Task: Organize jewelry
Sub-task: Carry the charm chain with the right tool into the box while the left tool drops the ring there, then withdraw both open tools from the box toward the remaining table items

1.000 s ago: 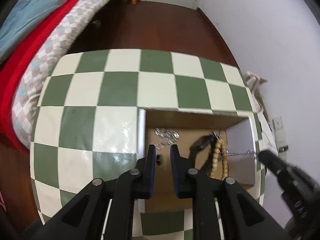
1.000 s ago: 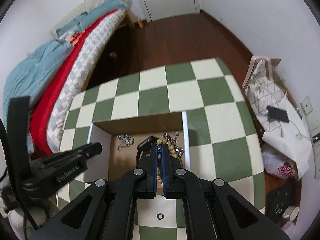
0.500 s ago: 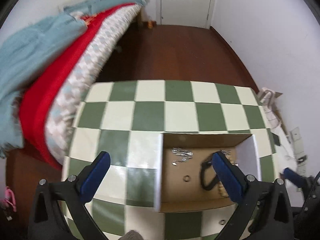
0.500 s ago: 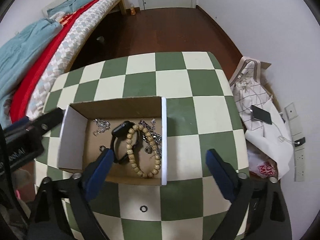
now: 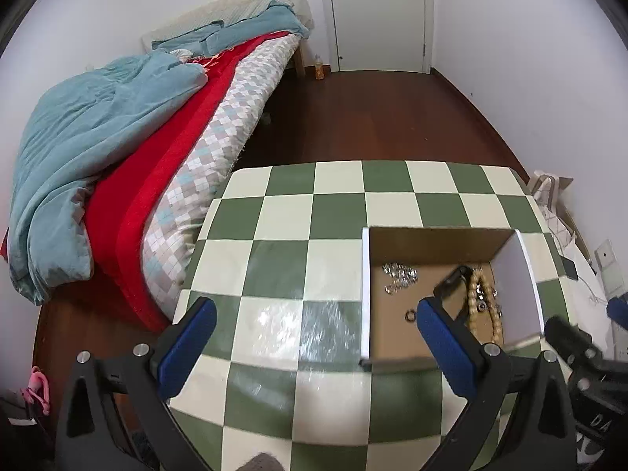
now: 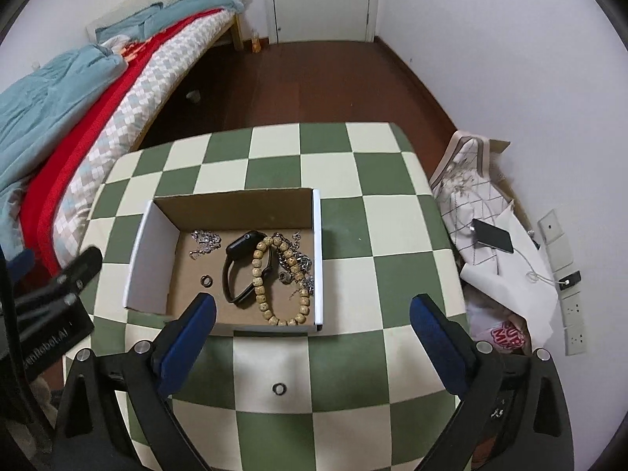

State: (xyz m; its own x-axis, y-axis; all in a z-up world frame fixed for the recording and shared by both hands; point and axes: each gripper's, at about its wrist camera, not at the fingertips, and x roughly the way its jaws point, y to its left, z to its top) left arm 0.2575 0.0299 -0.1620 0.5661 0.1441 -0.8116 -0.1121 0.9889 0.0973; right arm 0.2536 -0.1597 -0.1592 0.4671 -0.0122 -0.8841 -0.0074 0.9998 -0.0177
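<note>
An open cardboard box (image 6: 235, 202) stands on the green and cream checkered table (image 6: 345, 180). In it lie a wooden bead bracelet (image 6: 261, 274), a black watch (image 6: 239, 247), silver chains (image 6: 204, 240), more silver pieces (image 6: 300, 263) and a small dark ring (image 6: 206, 280). Another dark ring (image 6: 278, 388) lies on the table in front of the box. My right gripper (image 6: 314, 341) is open and empty, raised above the table's front. My left gripper (image 5: 314, 341) is open and empty, left of the box (image 5: 435, 235).
A bed with red and blue blankets (image 5: 117, 133) runs along the left. Bags, papers and a phone (image 6: 492, 235) lie on the floor at the right by the wall. A door (image 5: 376, 15) is at the far end.
Both grippers were shut low inside the box one second ago. They have opened wide and pulled back and up. A ring now lies in the box.
</note>
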